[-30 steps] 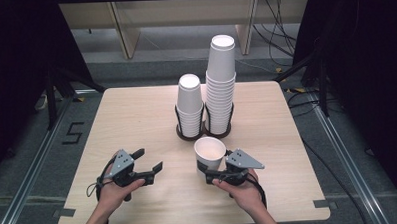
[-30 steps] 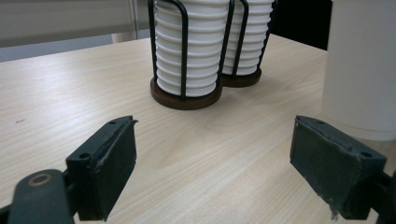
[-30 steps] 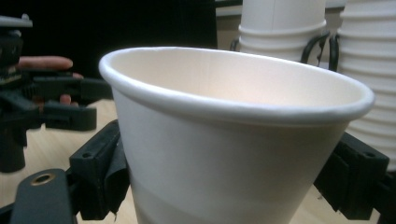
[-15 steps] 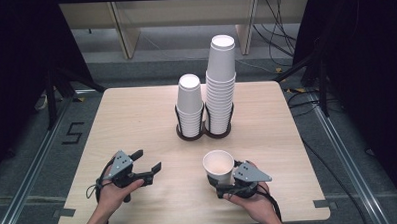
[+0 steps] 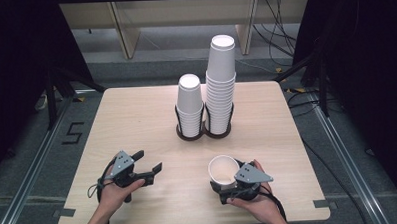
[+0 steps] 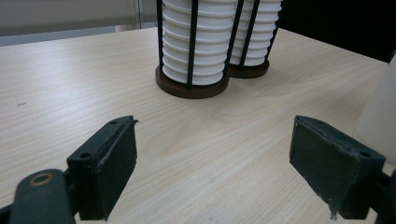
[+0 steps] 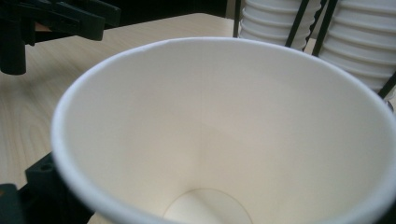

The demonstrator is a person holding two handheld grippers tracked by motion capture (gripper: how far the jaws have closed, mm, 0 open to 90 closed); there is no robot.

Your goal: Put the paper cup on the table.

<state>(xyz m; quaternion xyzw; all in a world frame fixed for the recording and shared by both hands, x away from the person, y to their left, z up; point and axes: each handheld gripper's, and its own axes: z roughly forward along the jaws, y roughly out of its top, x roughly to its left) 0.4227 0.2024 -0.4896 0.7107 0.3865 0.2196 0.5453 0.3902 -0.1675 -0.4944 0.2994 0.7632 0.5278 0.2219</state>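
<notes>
A white paper cup [image 5: 223,168] stands mouth up near the table's front edge, between the jaws of my right gripper [image 5: 222,185]. Those jaws have just been opening, and the cup is still between them. In the right gripper view the cup's inside [image 7: 210,116] is right in front of the camera, and one black finger [image 7: 44,179] shows beside its wall at lower left. My left gripper [image 5: 149,161] rests at the front left, open with nothing between its pads [image 6: 212,172]. The cup's side [image 6: 380,121] shows at the right edge of the left gripper view.
A dark double holder [image 5: 202,134] at the table's middle carries a short stack of cups [image 5: 190,105] and a taller stack [image 5: 220,86]; both also appear ahead of the left gripper [image 6: 194,42]. The left gripper [image 7: 56,18] shows beyond the cup's rim.
My right hand has brought the cup toward the front edge and slightly right, lower to the table. The left gripper has kept still.
</notes>
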